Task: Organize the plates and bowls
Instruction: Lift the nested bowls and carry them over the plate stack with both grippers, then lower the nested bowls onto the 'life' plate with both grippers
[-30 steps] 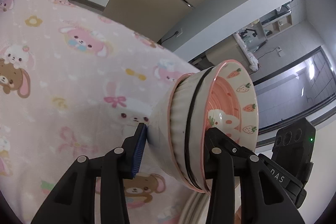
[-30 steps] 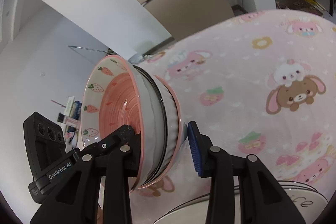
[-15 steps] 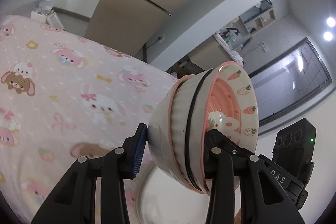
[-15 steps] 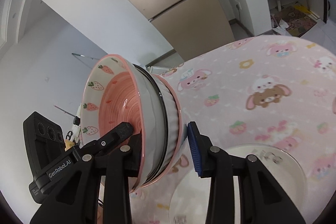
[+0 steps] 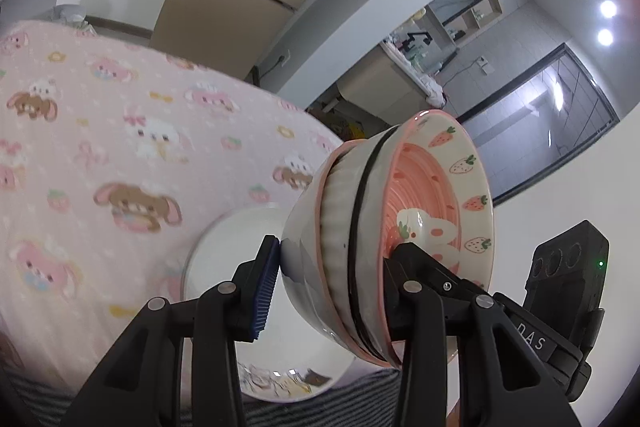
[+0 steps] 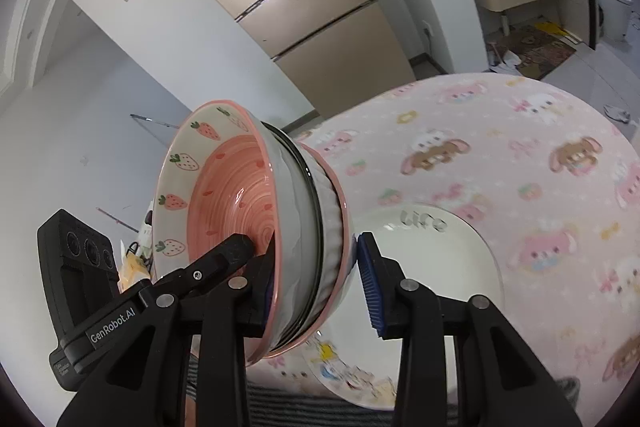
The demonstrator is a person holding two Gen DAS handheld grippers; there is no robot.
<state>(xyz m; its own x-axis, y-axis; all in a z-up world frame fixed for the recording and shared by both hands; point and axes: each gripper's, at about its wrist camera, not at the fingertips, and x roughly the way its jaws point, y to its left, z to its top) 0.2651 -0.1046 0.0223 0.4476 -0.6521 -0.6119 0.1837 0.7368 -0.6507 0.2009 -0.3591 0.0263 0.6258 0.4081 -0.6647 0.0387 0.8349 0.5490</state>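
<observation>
You have lifted the stack of bowls (image 5: 384, 235) up and away from the pink cartoon-print cloth (image 5: 100, 147), which now sits lower and farther off in both views. A second ago the white plate (image 6: 436, 251) showed only as a sliver at the bottom edge; now most of its face lies open beneath the stack, "Life" lettering and all. More of the room has come into sight (the ceiling spotlights on the left wrist view, the doorway rug on the right).
</observation>
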